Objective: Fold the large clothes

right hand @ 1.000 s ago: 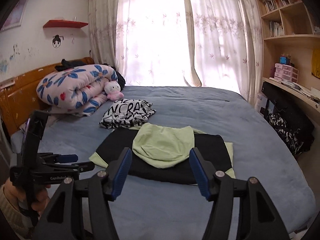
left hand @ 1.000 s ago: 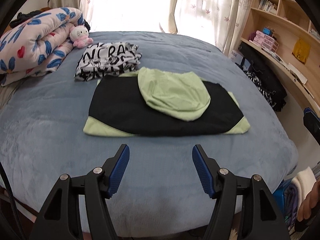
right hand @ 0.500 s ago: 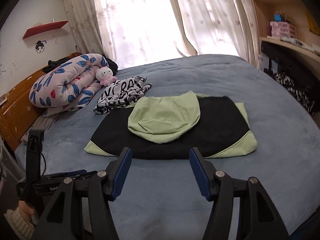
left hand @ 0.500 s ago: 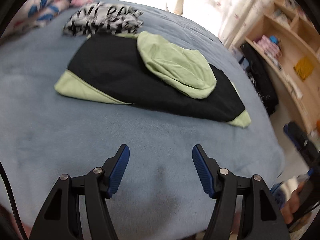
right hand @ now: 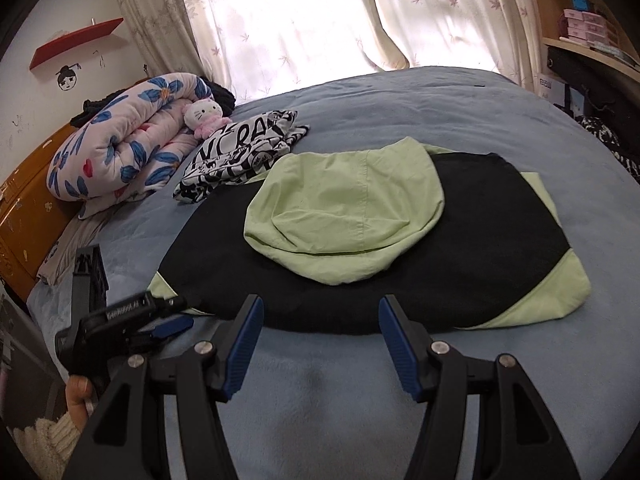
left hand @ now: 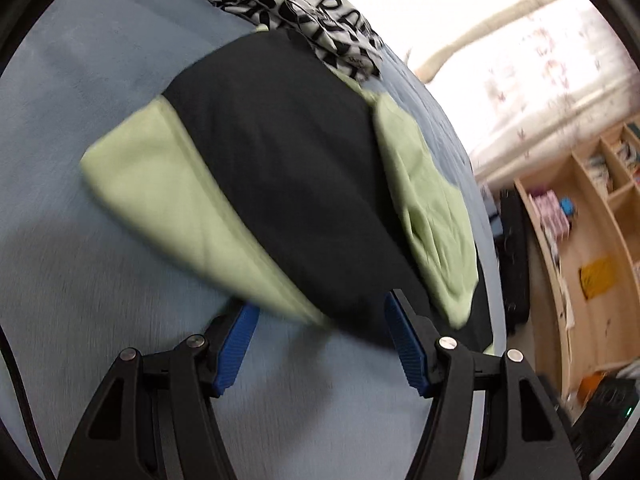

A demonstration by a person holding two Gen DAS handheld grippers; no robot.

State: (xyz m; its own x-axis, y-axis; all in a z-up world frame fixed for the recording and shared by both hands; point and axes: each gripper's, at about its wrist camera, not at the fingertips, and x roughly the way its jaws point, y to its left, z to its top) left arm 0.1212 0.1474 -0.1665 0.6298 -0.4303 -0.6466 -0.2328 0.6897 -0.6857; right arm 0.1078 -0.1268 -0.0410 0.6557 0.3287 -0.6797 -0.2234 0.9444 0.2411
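The bed [right hand: 460, 104] is covered in a soft, matt blue fleece with a short nap. On it lies a hoodie [right hand: 472, 240] of matt black and pale green cloth, its hood [right hand: 344, 216] thin and creased. The quilt [right hand: 120, 152] looks padded cotton. The right tongs [right hand: 320, 344] are matt black plastic with ribbed blue pads [right hand: 244, 344] and shiny metal screws. The headboard [right hand: 24, 208] is glossy wood.

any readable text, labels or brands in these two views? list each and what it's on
"GenRobot.AI": white print, blurred, on the black left gripper body in the right wrist view.
"NCRA": large black letters on the folded black-and-white printed garment; its other lettering is unreadable.
Labels on the pink boxes on the wooden shelf: too small.
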